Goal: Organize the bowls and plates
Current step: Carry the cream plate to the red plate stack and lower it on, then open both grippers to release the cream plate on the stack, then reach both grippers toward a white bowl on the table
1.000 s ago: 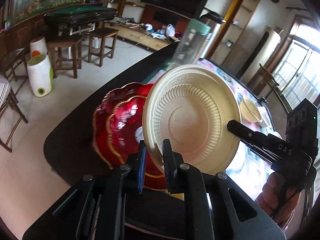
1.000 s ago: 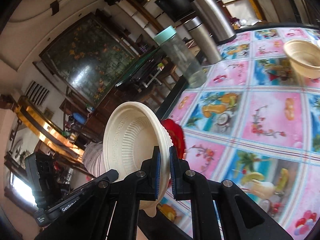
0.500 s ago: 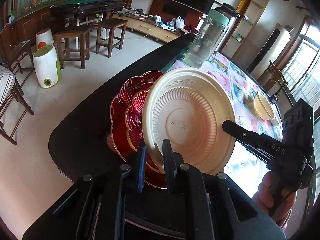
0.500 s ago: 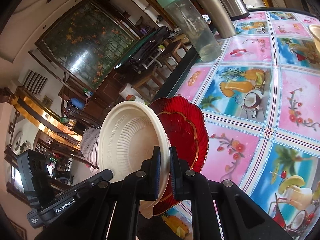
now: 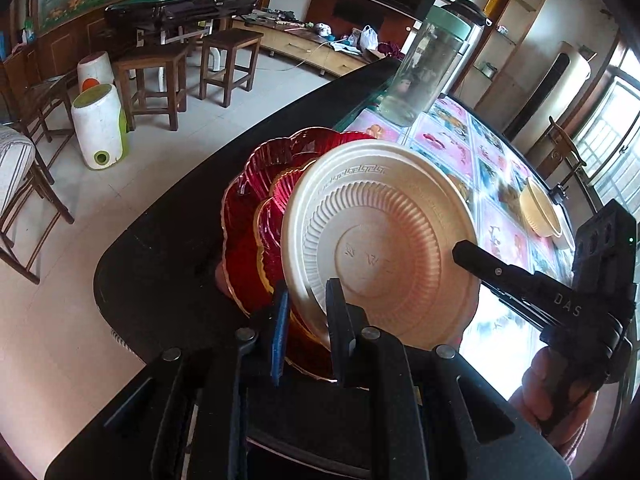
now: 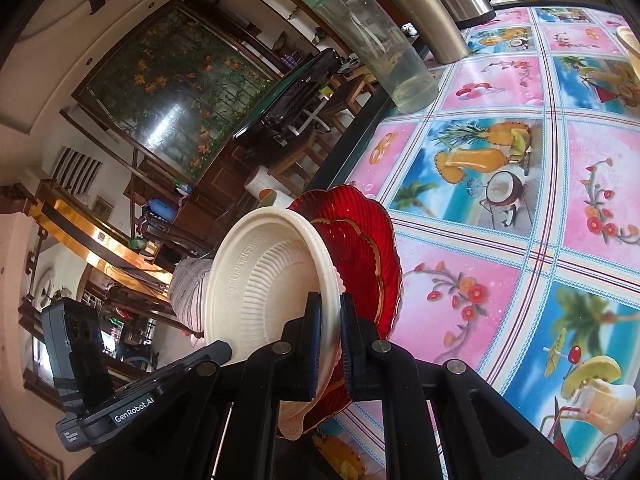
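Two black handheld grippers with blue-padded fingers

The left gripper (image 5: 306, 332), at the bottom centre of its own view, is matte black plastic, with two angular link arms that fan out below, each pinned by round silver screw heads; one finger (image 5: 279, 332) carries a ribbed blue pad on its inner face. The right gripper (image 6: 330, 344), at the bottom centre of its view, has the same black linkage, silver screws and blue pads. Seen from the left camera at the right edge, it bears white letters "DAS" and a boxy black head with a small green light, above a hand (image 5: 548, 396). Seen from the right camera at the lower left, the left gripper's body reads "GenRobot.AI" in white.
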`<action>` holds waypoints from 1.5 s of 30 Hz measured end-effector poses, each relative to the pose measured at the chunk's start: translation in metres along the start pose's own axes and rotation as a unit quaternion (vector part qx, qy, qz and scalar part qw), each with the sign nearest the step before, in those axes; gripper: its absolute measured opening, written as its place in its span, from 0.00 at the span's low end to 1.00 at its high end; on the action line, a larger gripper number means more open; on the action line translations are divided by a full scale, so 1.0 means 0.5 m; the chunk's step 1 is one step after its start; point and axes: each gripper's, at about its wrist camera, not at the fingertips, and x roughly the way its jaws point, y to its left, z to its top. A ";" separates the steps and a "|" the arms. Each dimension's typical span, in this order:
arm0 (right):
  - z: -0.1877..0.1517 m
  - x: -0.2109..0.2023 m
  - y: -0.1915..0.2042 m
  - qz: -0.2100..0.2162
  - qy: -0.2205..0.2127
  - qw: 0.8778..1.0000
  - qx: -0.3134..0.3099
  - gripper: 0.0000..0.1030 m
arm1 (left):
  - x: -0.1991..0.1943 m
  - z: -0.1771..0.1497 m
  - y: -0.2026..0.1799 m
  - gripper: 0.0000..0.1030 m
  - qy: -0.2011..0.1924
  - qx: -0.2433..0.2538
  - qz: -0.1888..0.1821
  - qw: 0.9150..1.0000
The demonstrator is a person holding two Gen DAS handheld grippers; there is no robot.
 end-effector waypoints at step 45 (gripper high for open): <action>-0.041 -0.281 -0.190 -0.075 -0.173 0.979 0.072 0.55 | -0.063 -0.130 -0.434 0.72 -0.094 0.267 -0.006 0.959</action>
